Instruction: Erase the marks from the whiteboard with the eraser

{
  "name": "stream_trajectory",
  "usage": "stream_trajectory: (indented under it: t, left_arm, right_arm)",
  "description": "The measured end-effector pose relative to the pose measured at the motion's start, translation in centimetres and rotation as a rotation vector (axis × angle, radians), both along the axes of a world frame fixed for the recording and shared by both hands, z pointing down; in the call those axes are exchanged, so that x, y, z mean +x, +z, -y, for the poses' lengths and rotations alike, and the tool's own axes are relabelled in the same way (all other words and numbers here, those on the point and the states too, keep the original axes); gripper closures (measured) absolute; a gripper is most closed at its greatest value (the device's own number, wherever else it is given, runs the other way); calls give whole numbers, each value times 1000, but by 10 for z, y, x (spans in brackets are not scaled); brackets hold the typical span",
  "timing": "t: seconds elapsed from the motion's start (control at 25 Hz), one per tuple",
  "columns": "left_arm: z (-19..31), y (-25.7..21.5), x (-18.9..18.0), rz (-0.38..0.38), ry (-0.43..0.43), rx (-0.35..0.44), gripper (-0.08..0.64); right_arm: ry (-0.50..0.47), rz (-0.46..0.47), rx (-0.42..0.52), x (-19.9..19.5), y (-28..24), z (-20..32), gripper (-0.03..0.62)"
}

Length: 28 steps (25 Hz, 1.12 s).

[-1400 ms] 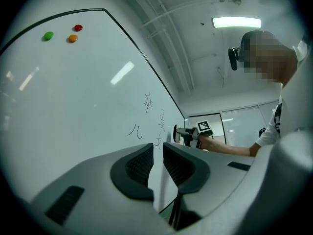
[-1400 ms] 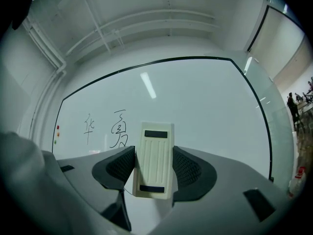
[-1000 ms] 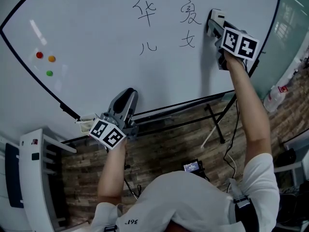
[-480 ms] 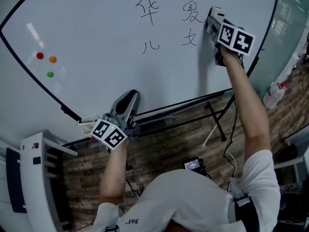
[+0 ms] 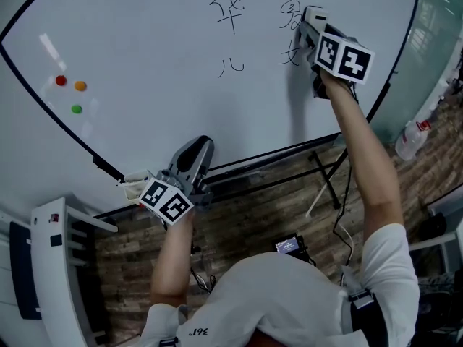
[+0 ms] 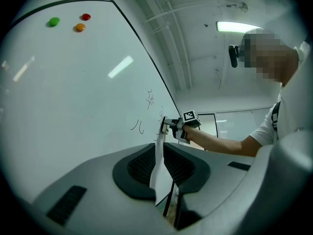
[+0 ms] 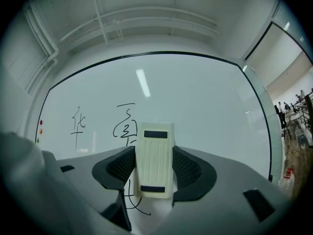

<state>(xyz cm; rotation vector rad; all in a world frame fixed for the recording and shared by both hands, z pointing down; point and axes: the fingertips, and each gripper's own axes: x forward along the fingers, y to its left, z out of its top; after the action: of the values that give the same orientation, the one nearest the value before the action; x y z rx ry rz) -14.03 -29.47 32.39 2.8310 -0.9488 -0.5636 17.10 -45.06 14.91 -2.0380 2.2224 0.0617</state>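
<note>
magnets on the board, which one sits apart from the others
The green magnet: the red magnet and orange magnet sit close together, the green one alone.

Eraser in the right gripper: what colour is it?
Cream, with two dark strips, one near each end; the right gripper view shows the eraser best.

Whiteboard (image 5: pixel 152 56) lies bare between magnets (image 5: pixel 80 86) and marks (image 5: pixel 230 11)

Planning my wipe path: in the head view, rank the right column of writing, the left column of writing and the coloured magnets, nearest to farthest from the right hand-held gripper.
1. Right column of writing, at the right hand-held gripper's eraser.
2. Left column of writing, further left.
3. Coloured magnets, far left.
</note>
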Motion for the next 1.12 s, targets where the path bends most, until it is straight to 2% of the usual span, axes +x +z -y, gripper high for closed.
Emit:
stream_trajectory:
  t: [0.76, 1.12]
  left_arm:
    - [1, 7, -20, -13, 4, -17, 503]
    - [-5, 8, -30, -21, -1, -16, 503]
  right_arm:
    - [3, -61, 14, -76, 1, -4, 334]
    - [-52, -137, 28, -140, 1, -10, 334]
